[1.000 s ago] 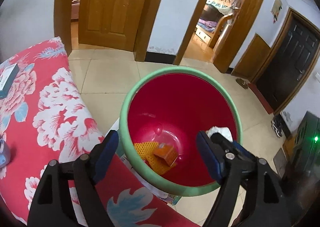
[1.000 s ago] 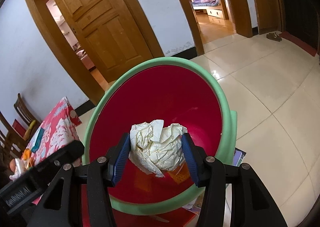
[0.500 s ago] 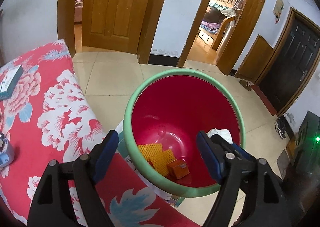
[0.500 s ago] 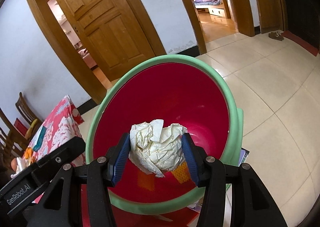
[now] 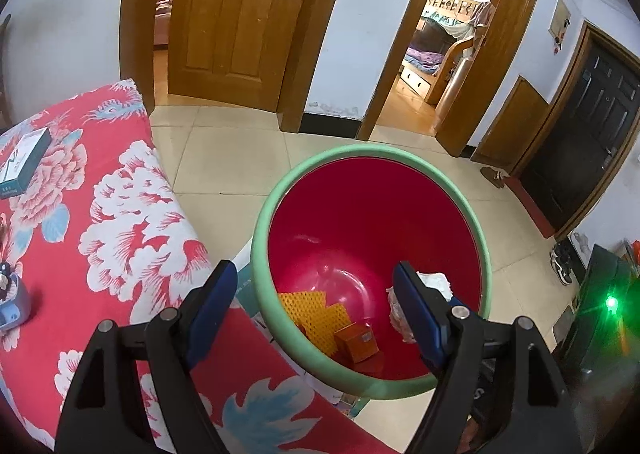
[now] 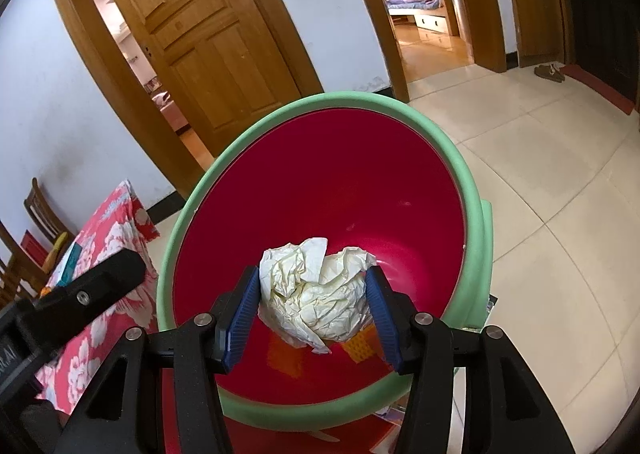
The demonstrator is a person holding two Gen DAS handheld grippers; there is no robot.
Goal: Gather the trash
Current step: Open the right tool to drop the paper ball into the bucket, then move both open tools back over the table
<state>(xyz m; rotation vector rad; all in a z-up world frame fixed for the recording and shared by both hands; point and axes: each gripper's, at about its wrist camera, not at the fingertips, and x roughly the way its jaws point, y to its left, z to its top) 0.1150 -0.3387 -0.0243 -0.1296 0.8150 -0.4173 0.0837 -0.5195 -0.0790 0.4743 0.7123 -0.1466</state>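
- While the crumpled paper ball [image 6: 314,294] sits between the blue pads of the right tongs [image 6: 312,312], it hangs over the open mouth of the bin [image 6: 476,214], above the red inside wall; both pads touch the paper, so the tongs are partly closed on it.
- Beneath the paper, on the bin's floor, lie a piece of yellow mesh [image 6: 360,344] and, seen from the left wrist, a small orange box [image 5: 357,342] beside that mesh [image 5: 312,312].
- From the left wrist the same paper [image 5: 434,282] shows just behind the right-hand pad of the left tongs [image 5: 316,306], which stand wide apart with nothing between the pads, held over the near rim of the bin [image 5: 264,214].
- Green-rimmed and red inside, the bin stands on the tiled floor [image 5: 224,158], just beside the edge of a table under a red flowered cloth [image 5: 120,222].
- Near the far left edge of that cloth lies a small teal and white box [image 5: 24,164].
- Beyond the bin, a wooden door [image 5: 236,18] stands ajar, and a second doorway [image 5: 440,54] opens onto a bedroom.
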